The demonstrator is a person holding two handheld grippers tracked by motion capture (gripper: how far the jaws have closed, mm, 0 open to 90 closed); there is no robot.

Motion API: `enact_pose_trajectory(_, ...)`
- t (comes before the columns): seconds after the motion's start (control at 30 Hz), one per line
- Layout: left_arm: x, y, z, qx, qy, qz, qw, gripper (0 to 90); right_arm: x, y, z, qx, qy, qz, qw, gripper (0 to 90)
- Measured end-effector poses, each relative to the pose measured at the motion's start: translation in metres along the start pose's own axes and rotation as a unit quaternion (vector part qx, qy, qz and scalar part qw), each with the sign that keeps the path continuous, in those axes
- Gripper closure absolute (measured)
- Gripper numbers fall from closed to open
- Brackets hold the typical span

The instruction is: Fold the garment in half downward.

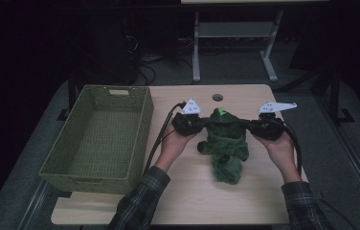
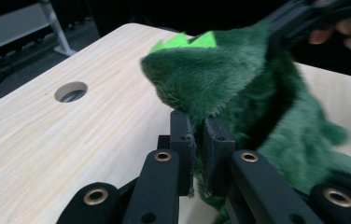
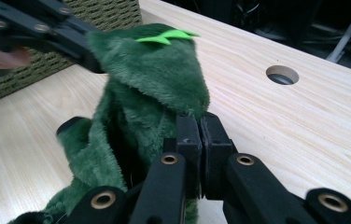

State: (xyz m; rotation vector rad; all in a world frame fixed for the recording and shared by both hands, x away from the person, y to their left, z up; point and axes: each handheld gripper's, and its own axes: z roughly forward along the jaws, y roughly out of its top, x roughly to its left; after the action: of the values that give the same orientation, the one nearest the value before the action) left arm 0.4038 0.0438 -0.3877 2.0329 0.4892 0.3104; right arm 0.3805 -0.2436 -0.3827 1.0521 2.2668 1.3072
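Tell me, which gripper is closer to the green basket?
Left. The left gripper pinches the green plush toy on the side facing the basket; the right gripper pinches the toy's far side, farther from it.

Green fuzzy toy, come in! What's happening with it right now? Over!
Left tool shut on green fuzzy toy. Right tool shut on its other side. Toy stretched between them over table. Basket at left; nothing in the way.
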Motion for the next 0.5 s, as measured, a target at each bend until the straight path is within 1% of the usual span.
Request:
enact_pose_trajectory(0.03,-0.004,-0.002,-0.002,0.000,-0.003,0.003,1.0000,84.1,0.001,-0.002,0.000,0.004,0.006,0.001,1.0000,87.8)
enact_pose_trajectory(0.07,-0.013,-0.005,-0.006,0.000,-0.011,0.009,0.9999,84.1,0.004,-0.007,-0.002,0.005,0.010,0.003,0.9999,87.8)
enact_pose_trajectory(0.1,-0.018,-0.007,-0.006,0.001,-0.016,0.013,0.9998,84.1,0.006,-0.010,-0.004,-0.002,0.007,-0.001,1.0000,87.9)
enact_pose_trajectory(0.13,-0.023,-0.008,-0.007,0.003,-0.017,0.022,0.9996,84.2,0.008,-0.012,-0.006,-0.002,0.008,-0.001,1.0000,87.8)
enact_pose_trajectory(0.17,-0.023,-0.008,-0.007,0.003,-0.017,0.022,0.9996,84.2,0.008,-0.012,-0.006,-0.002,0.008,-0.001,1.0000,87.8)
enact_pose_trajectory(0.2,-0.032,-0.010,-0.010,0.005,-0.024,0.034,0.9991,84.2,0.011,-0.018,-0.010,-0.004,0.011,-0.002,0.9999,87.8)
enact_pose_trajectory(0.23,-0.032,-0.010,-0.010,0.005,-0.024,0.034,0.9991,84.2,0.013,-0.021,-0.012,-0.005,0.013,-0.001,0.9999,87.8)
enact_pose_trajectory(0.27,-0.036,-0.012,-0.011,0.004,-0.026,0.037,0.9990,84.3,0.014,-0.024,-0.014,-0.004,0.019,0.001,0.9998,87.6)
enact_pose_trajectory(0.3,-0.040,-0.013,-0.013,0.003,-0.031,0.041,0.9987,84.3,0.014,-0.024,-0.014,-0.004,0.019,0.001,0.9998,87.6)
enact_pose_trajectory(0.33,-0.045,-0.015,-0.014,0.002,-0.038,0.045,0.9983,84.4,0.019,-0.032,-0.019,-0.010,0.020,-0.001,0.9997,87.6)
enact_pose_trajectory(0.37,-0.045,-0.015,-0.014,0.002,-0.038,0.045,0.9983,84.5,0.020,-0.035,-0.021,-0.008,0.023,-0.001,0.9997,87.5)
enact_pose_trajectory(0.4,-0.047,-0.017,-0.015,0.001,-0.044,0.045,0.9980,84.5,0.020,-0.035,-0.021,-0.008,0.023,-0.001,0.9997,87.5)
enact_pose_trajectory(0.43,-0.049,-0.019,-0.015,-0.001,-0.050,0.043,0.9978,84.8,0.025,-0.042,-0.024,-0.008,0.026,-0.002,0.9996,87.5)
enact_pose_trajectory(0.47,-0.053,-0.022,-0.017,-0.004,-0.062,0.039,0.9973,84.8,0.027,-0.046,-0.025,-0.006,0.030,-0.002,0.9995,87.4)
enact_pose_trajectory(0.5,-0.053,-0.022,-0.017,-0.004,-0.062,0.039,0.9973,84.9,0.029,-0.049,-0.027,-0.006,0.032,-0.002,0.9995,87.3)
